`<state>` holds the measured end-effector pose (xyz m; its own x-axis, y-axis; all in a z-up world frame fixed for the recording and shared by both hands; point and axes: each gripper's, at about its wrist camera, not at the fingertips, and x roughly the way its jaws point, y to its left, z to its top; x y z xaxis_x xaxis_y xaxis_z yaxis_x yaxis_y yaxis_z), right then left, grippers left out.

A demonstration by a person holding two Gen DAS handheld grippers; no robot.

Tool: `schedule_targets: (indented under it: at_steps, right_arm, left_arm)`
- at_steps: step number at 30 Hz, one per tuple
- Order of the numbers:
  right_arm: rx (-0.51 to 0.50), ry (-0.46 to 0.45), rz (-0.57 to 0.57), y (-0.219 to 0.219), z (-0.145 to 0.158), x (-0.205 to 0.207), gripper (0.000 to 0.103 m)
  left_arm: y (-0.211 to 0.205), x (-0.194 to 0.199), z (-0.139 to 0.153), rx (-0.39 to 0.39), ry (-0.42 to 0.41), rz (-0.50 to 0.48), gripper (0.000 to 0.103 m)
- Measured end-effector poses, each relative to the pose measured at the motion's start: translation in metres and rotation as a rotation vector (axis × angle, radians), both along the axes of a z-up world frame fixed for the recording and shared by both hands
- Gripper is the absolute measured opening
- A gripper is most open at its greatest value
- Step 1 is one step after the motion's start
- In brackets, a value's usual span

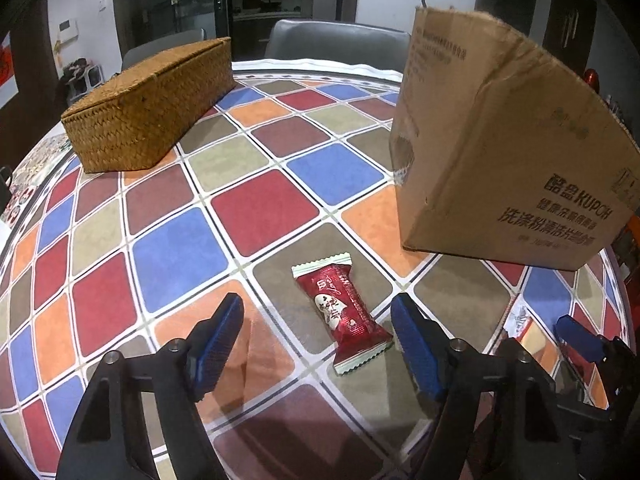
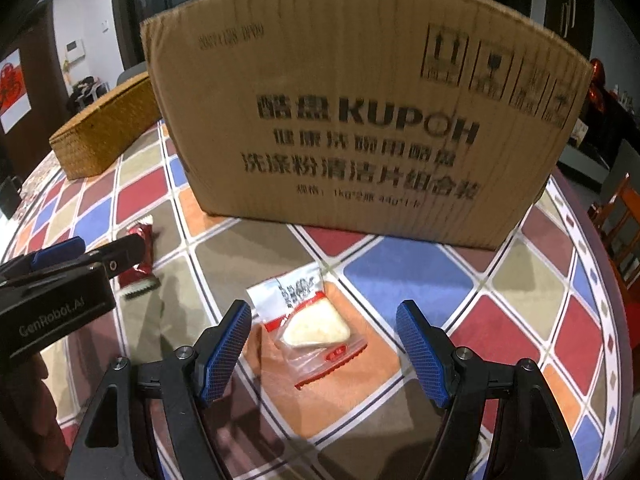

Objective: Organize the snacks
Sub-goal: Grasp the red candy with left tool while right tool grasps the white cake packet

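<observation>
A red candy wrapper [image 1: 344,312] with white serrated ends lies flat on the worktop [image 1: 256,208], which is covered with a checked cloth of red, blue, orange and grey squares. The left gripper [image 1: 316,344] hangs over it with its jaws well apart; the candy is between the two blue pads and slightly ahead of them, and neither pad touches it. This gripper holds nothing.

To the right of the candy, a clear snack bag [image 2: 308,320] with a white triangular piece inside and a red strip at its edge lies on the same cloth. The right gripper [image 2: 324,344] is above it, its jaws also wide apart, one pad on each side of the bag, with no contact and nothing held. In the right wrist view the left gripper [image 2: 68,256] appears at the left edge, over the red candy [image 2: 138,258].

Just behind both snacks stands a brown cardboard box [image 2: 360,120] with printed black text. A woven basket with a lid [image 1: 152,108] lies farther back on the left, well apart from the box.
</observation>
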<state>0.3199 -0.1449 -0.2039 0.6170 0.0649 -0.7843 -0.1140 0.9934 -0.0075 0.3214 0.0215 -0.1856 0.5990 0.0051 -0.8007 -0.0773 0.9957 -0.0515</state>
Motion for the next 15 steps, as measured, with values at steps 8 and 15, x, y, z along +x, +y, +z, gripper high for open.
schedule_targets:
  at_steps: [8, 15]
  right_arm:
    - [-0.01, 0.001, -0.009, 0.0, -0.008, 0.007, 0.065]
    - [-0.002, -0.008, 0.007, 0.0, -0.003, 0.012, 0.038]
  left_arm:
    - [-0.005, 0.009, -0.01, 0.015, 0.015, -0.018, 0.052]
    - [-0.006, 0.011, -0.011, 0.012, 0.012, -0.038, 0.024]
